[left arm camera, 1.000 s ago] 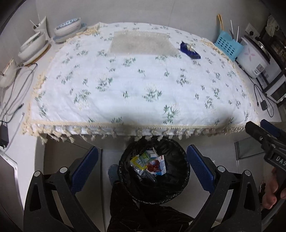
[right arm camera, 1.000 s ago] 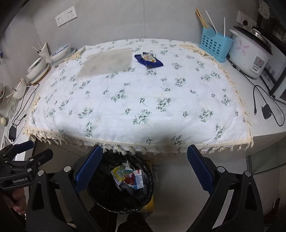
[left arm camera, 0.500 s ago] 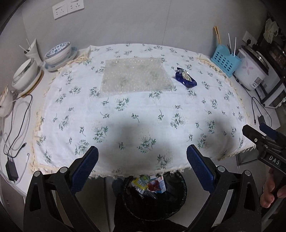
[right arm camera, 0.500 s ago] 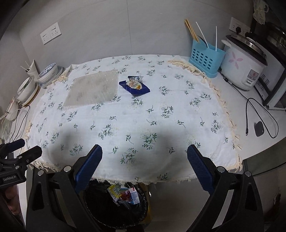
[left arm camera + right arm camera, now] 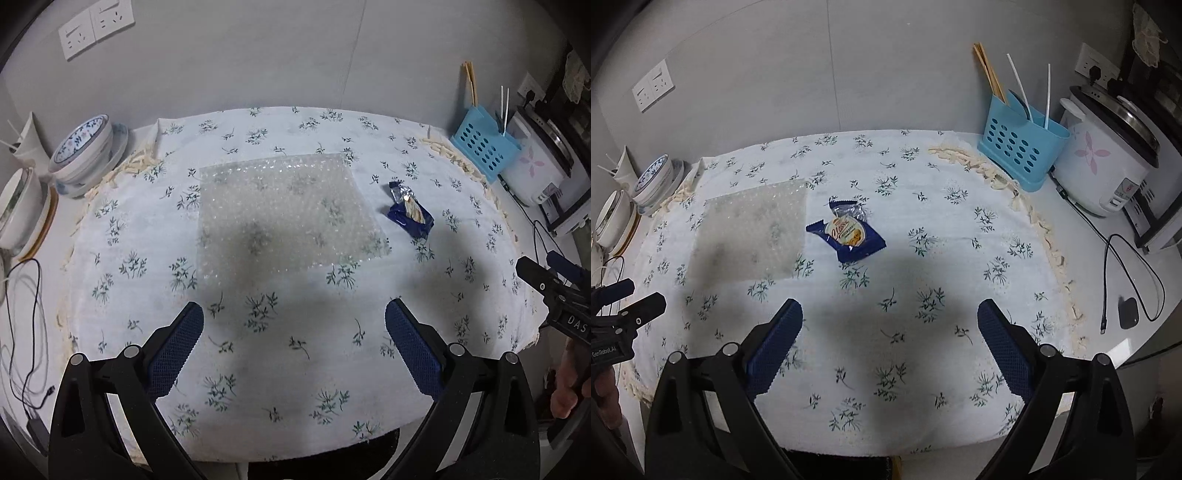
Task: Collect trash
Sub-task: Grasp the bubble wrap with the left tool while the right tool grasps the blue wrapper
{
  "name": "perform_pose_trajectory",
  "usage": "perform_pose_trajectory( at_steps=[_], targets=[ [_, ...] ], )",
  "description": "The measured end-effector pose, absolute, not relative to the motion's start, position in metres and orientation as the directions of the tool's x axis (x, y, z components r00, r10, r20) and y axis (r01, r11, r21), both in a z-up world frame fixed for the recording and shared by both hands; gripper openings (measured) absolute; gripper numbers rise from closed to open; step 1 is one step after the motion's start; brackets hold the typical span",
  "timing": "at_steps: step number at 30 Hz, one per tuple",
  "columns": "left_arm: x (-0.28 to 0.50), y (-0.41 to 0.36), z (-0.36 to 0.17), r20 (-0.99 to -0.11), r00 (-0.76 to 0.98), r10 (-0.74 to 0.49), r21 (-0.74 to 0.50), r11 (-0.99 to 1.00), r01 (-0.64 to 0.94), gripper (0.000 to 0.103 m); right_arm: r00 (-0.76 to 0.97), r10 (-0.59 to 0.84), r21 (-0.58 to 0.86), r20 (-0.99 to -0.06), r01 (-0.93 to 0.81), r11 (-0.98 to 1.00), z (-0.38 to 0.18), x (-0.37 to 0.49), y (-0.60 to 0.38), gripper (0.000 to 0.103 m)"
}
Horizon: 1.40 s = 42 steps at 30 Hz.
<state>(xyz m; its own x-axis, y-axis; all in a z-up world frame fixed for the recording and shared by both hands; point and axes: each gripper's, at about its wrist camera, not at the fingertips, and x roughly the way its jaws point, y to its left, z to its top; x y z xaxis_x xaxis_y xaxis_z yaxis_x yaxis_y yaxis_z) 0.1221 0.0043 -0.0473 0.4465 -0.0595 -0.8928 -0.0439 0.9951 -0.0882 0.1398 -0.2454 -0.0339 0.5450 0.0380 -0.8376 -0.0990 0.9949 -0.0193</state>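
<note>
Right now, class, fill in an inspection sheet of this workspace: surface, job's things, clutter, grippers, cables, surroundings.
Surface: floral tablecloth with a fringed edge, covering a white counter.
Job's things: blue snack wrapper and flat bubble wrap sheet, side by side on the cloth.
Clutter: stacked bowls; blue utensil holder; rice cooker.
Grippers: left gripper and right gripper both open, empty, above the cloth.
Cables: black cable on the right; cables on the left.
Surroundings: grey wall with sockets.
</note>
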Motion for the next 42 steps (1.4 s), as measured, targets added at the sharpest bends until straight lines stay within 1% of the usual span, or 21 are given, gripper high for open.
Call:
perform_pose_trajectory(
  at_steps=[6, 11, 17, 20, 23, 24, 26, 28, 29, 30, 31, 32, 33, 35, 37, 38, 41, 42],
  targets=[
    [0.171, 0.038, -0.063, -0.899, 0.433, -0.073, -0.119, 0.99, -0.08, 0.097, 0.53, 0.021, -0.025, -0.848, -0.08, 0.996, -0.05, 0.194, -0.245, 0.092],
    [0.209, 0.047, -0.09, -0.914, 0.403, -0.052, -0.091, 0.993, -0.078, 0.096, 0.475, 0.021, -0.021, -0.88, -0.083, 0.996, -0.075, 0.229, -0.234, 0.092],
    [0.246, 0.047, -0.131, -0.938, 0.344, -0.035, -0.064, 0.995, -0.073, 0.096, 0.425, 0.04, -0.014, -0.904, -0.124, 0.992, -0.103, 0.255, -0.204, 0.092],
    [0.256, 0.047, -0.146, -0.947, 0.321, -0.026, -0.055, 0.995, -0.081, 0.096, 0.394, 0.032, -0.014, -0.919, -0.113, 0.994, -0.118, 0.264, -0.199, 0.092],
    [0.26, 0.046, -0.156, -0.951, 0.309, -0.025, -0.052, 0.996, -0.078, 0.095, 0.357, 0.028, -0.01, -0.934, -0.105, 0.994, -0.133, 0.27, -0.194, 0.086],
    [0.26, 0.045, -0.16, -0.954, 0.298, -0.027, -0.053, 0.995, -0.079, 0.094, 0.347, 0.026, -0.011, -0.938, -0.104, 0.995, -0.137, 0.271, -0.193, 0.083],
    [0.261, 0.044, -0.165, -0.958, 0.285, -0.027, -0.052, 0.995, -0.082, 0.093, 0.324, 0.027, -0.008, -0.946, -0.105, 0.994, -0.146, 0.272, -0.192, 0.077],
    [0.261, 0.04, -0.167, -0.957, 0.289, -0.004, -0.028, 0.996, -0.08, 0.091, 0.292, 0.033, 0.004, -0.956, -0.098, 0.995, -0.153, 0.273, -0.193, 0.067],
    [0.262, 0.039, -0.168, -0.958, 0.286, 0.008, -0.016, 0.997, -0.081, 0.089, 0.281, 0.035, 0.01, -0.959, -0.091, 0.996, -0.156, 0.274, -0.194, 0.065],
    [0.263, 0.038, -0.168, -0.959, 0.282, 0.017, -0.007, 0.997, -0.082, 0.086, 0.274, 0.035, 0.013, -0.961, -0.082, 0.997, -0.159, 0.274, -0.195, 0.062],
    [0.263, 0.038, -0.168, -0.961, 0.276, 0.02, -0.004, 0.996, -0.086, 0.084, 0.28, 0.033, 0.01, -0.959, -0.082, 0.997, -0.158, 0.273, -0.195, 0.06],
    [0.264, 0.038, -0.167, -0.963, 0.27, 0.025, 0.0, 0.996, -0.092, 0.08, 0.28, 0.027, 0.004, -0.96, -0.082, 0.997, -0.159, 0.273, -0.194, 0.06],
    [0.265, 0.038, -0.167, -0.965, 0.262, 0.031, 0.005, 0.995, -0.099, 0.075, 0.28, 0.017, -0.005, -0.96, -0.08, 0.997, -0.158, 0.273, -0.194, 0.056],
    [0.266, 0.038, -0.166, -0.969, 0.245, 0.036, 0.01, 0.994, -0.108, 0.07, 0.281, 0.013, -0.007, -0.96, -0.068, 0.998, -0.158, 0.273, -0.196, 0.05],
    [0.267, 0.037, -0.164, -0.971, 0.235, 0.044, 0.018, 0.994, -0.11, 0.062, 0.276, 0.013, -0.007, -0.961, -0.072, 0.997, -0.157, 0.273, -0.196, 0.038],
    [0.267, 0.037, -0.163, -0.972, 0.231, 0.047, 0.021, 0.993, -0.113, 0.06, 0.272, 0.012, -0.008, -0.962, -0.073, 0.997, -0.157, 0.273, -0.195, 0.037],
    [0.269, 0.034, -0.162, -0.973, 0.222, 0.058, 0.032, 0.993, -0.118, 0.051, 0.271, 0.009, -0.011, -0.963, -0.072, 0.997, -0.157, 0.272, -0.194, 0.032],
    [0.269, 0.032, -0.161, -0.974, 0.219, 0.063, 0.037, 0.992, -0.119, 0.045, 0.271, 0.008, -0.012, -0.963, -0.07, 0.997, -0.156, 0.271, -0.193, 0.031]
  ],
)
